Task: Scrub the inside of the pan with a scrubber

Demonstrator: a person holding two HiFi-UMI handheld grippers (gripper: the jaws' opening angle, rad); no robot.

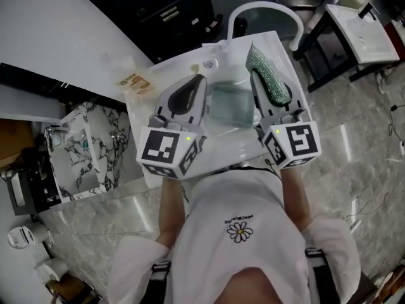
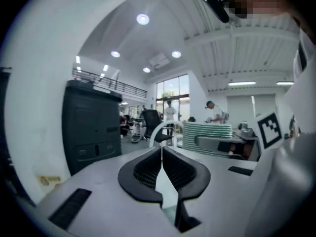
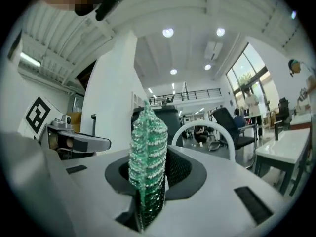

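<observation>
My right gripper (image 3: 157, 169) pinches the scrubber (image 3: 147, 132), seemingly soft and light, by its lower half; the left gripper (image 2: 162, 154) has its jaws together, empty.

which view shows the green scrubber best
The right gripper view: the scrubber stands upright, close and centred, clamped in the right gripper. The head view shows it smaller, from above; the left gripper view only small and side-on, off to the right.

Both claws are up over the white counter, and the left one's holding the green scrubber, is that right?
Not quite: the green scrubber is clamped in the right claw, not the left. The right gripper view shows it between those jaws; the left claw is shut on nothing.
</observation>
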